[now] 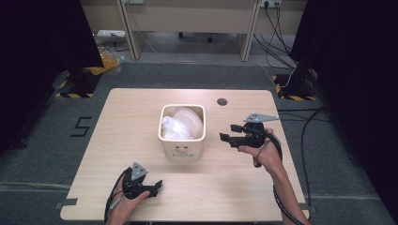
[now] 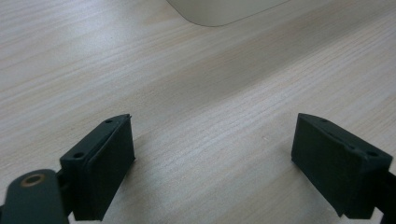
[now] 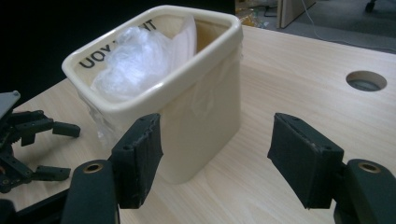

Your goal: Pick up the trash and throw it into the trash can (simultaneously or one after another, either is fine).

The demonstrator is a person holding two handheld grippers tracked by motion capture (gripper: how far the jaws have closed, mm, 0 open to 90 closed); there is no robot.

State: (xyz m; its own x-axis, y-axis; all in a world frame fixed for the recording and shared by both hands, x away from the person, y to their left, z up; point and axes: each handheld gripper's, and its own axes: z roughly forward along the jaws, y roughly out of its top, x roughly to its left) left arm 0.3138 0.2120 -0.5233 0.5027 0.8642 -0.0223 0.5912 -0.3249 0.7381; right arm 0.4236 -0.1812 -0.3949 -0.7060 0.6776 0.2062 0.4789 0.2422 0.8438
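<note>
We see the cream square plastic bin, lined with crumpled clear film, mid-table. Our right gripper hovers just beside it, jaws wide, empty. Our left gripper rests near the front edge, likewise agape, empty. A round cable hole lies beyond.

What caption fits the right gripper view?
Open right claw faces a cream bin with plastic inside.
</note>
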